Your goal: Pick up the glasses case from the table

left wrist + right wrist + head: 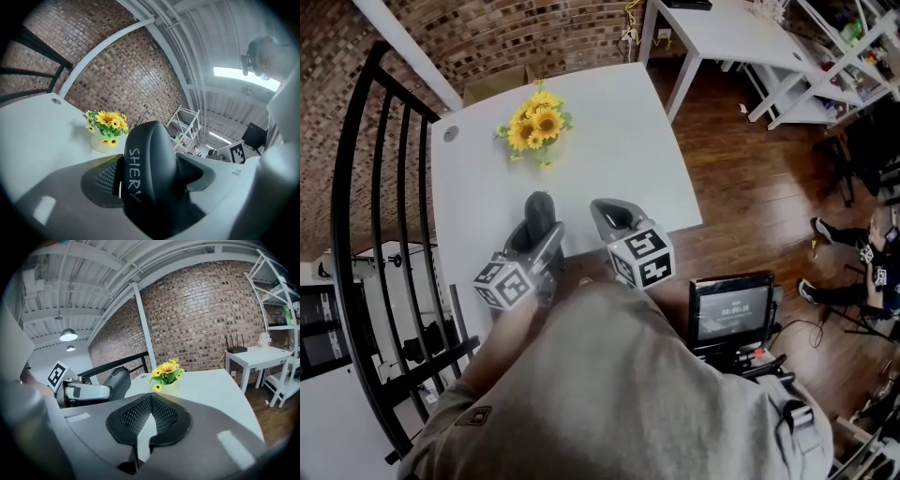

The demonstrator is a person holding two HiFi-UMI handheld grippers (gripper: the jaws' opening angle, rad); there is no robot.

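Head view, lower centre of the frame: the dark glasses case (540, 210) is clamped between the jaws of the left gripper (542, 234), and its rounded end stands out beyond them, over the near part of the white table (609, 141). In the left gripper view the glasses case (150, 173) is seen filling the gap between both pads (white lettering is carried on its side). The right gripper (615, 219) is held just beside, to the right, with its jaws drawn together on nothing. A pot of sunflowers (538, 125) is set further up the table, well apart from both grippers.
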